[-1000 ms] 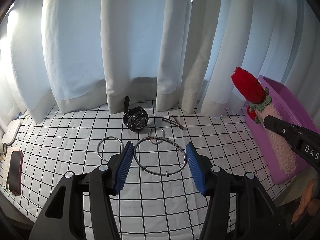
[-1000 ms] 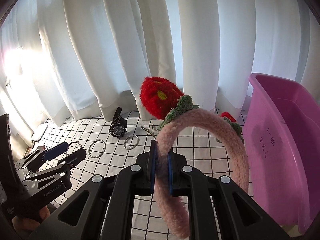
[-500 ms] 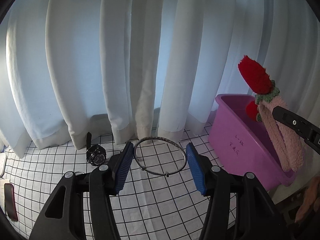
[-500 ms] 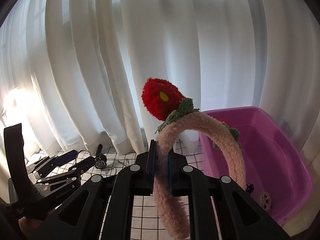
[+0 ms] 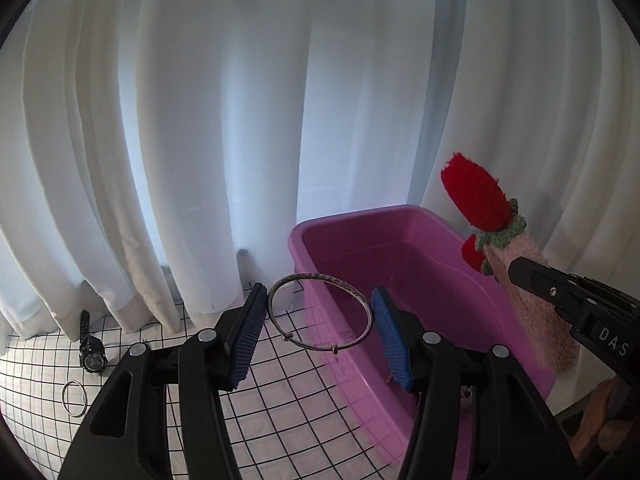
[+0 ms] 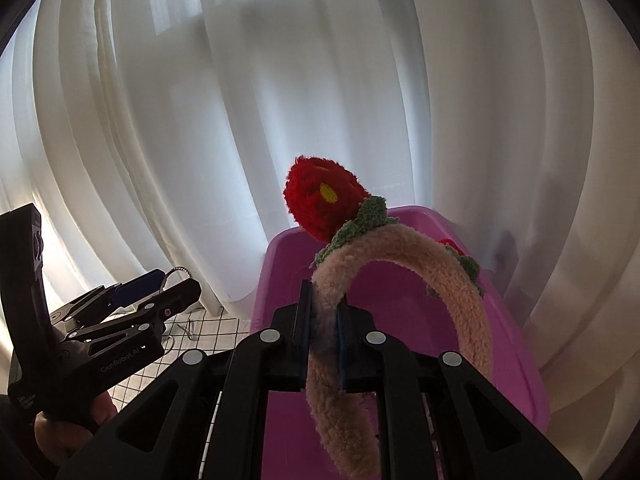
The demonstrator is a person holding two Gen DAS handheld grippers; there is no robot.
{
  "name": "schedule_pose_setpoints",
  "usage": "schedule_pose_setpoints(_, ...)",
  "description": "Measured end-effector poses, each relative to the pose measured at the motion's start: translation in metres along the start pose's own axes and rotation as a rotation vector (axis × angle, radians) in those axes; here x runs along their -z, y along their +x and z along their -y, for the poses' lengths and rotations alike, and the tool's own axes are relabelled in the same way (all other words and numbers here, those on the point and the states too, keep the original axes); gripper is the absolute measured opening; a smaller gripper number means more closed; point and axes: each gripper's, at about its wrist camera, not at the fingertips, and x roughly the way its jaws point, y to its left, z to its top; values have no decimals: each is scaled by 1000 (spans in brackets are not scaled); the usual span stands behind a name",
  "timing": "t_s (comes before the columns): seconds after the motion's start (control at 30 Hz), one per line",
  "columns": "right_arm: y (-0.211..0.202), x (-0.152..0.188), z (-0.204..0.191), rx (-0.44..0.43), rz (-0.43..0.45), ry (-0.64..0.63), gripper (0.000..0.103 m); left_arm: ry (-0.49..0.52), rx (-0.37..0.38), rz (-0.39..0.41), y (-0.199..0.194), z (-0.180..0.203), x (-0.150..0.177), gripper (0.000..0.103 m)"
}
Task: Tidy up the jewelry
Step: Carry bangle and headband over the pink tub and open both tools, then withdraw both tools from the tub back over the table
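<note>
My left gripper [image 5: 320, 316] is shut on a large silver bangle [image 5: 352, 292], held flat between the blue pads above the near left rim of the purple bin [image 5: 416, 292]. My right gripper [image 6: 323, 322] is shut on a fluffy pink headband [image 6: 460, 284] with red knitted flowers [image 6: 320, 196], held upright over the bin [image 6: 516, 344]. The headband also shows in the left wrist view [image 5: 532, 308], and the left gripper in the right wrist view [image 6: 160, 284]. A black watch [image 5: 91, 354] and a small silver ring [image 5: 74, 398] lie on the checked cloth.
White curtains [image 5: 200, 120] hang close behind the table and the bin. The white cloth with a black grid [image 5: 280, 400] covers the table. Small items lie at the bin's bottom [image 5: 466, 392].
Both grippers have risen and swung right toward the purple bin, carrying the bangle and the headband. The bangle now hangs over the bin's rim; the watch and rings are left behind.
</note>
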Motion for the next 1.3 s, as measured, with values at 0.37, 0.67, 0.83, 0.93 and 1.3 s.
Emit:
schedule_pose_setpoints(0.37, 42, -1, 78, -133, -116, 105, 12, 14, -9, -99, 57, 68, -10, 53)
schedule_pose_setpoints(0.67, 80, 7, 95, -142, -235, 113, 13, -15, -84, -190, 89, 76, -7, 53)
schedule_pose_setpoints(0.83, 91, 13, 94, -130, -291, 111, 14, -28, -116, -231, 100, 76, -3, 53)
schedule_pose_setpoints(0.93, 93, 12, 92, -110, -299, 94, 14, -35, -130, -236, 101, 74, -3, 54)
schedule_pose_setpoints(1.3, 99, 11, 99, -80, -317, 142, 62, -54, -210, -209, 87, 64, -7, 87)
